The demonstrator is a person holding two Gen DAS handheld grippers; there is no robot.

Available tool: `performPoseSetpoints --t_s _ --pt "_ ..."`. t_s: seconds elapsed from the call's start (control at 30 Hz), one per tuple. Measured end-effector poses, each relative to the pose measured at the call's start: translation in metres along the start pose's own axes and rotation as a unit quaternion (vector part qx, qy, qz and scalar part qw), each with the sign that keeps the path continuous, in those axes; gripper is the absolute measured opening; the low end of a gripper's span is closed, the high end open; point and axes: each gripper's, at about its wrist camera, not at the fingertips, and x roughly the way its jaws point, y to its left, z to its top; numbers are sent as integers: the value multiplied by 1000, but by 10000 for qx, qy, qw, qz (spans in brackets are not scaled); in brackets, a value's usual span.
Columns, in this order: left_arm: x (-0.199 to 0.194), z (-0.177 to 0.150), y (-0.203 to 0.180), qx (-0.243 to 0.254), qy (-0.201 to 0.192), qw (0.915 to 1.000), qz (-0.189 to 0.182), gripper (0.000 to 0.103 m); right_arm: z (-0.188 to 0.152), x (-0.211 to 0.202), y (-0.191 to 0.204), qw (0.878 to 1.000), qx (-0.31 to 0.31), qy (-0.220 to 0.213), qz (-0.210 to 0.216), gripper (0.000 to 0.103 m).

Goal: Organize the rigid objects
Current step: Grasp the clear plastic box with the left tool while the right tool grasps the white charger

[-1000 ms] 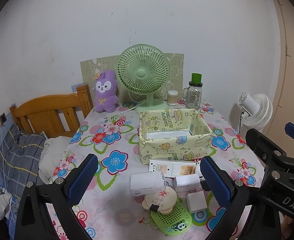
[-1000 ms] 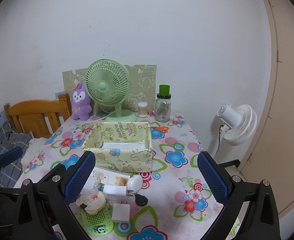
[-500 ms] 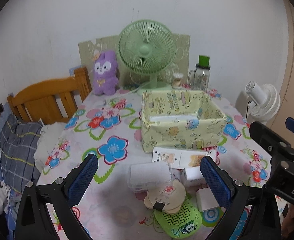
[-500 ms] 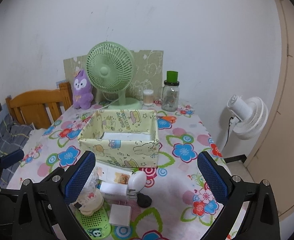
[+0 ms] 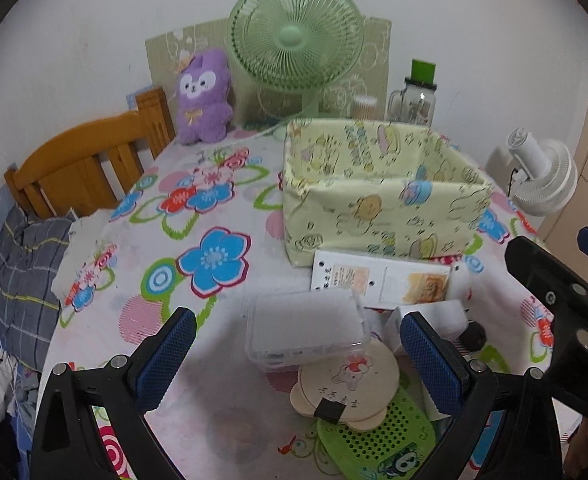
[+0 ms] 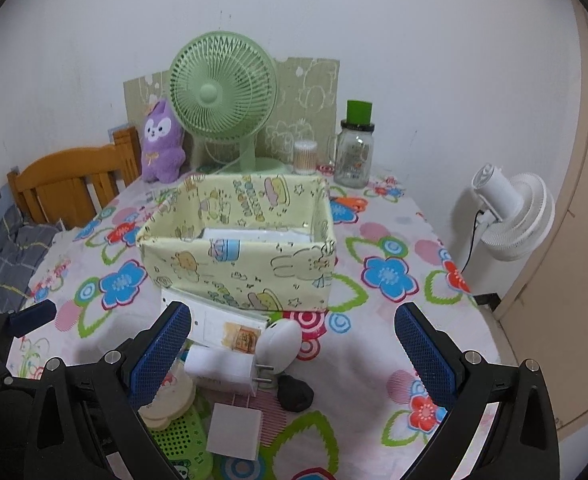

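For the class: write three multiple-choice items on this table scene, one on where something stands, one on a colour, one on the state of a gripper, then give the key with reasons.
1. Where is the white card?
A. inside the fabric box
B. on the table just in front of the fabric box
C. behind the fan

2. What colour is the jar's lid?
A. green
B. red
C. white

3. How is the left gripper?
A. shut on the clear case
B. shut on nothing
C. open

Key: 1 B, the card lies flat below the fabric box; 2 A, the cap is bright green; 3 C, its fingers stand wide apart over the clear case.
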Motion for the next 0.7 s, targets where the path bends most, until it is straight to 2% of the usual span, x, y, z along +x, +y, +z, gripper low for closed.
performPoseSetpoints --t_s 0.4,0.7 --pt "40 -8 0 -22 462 9989 5 103 -14 37 8 9988 39 487 52 103" --pt "61 -10 -1 -49 639 9979 30 103 -18 57 14 9976 8 686 75 103"
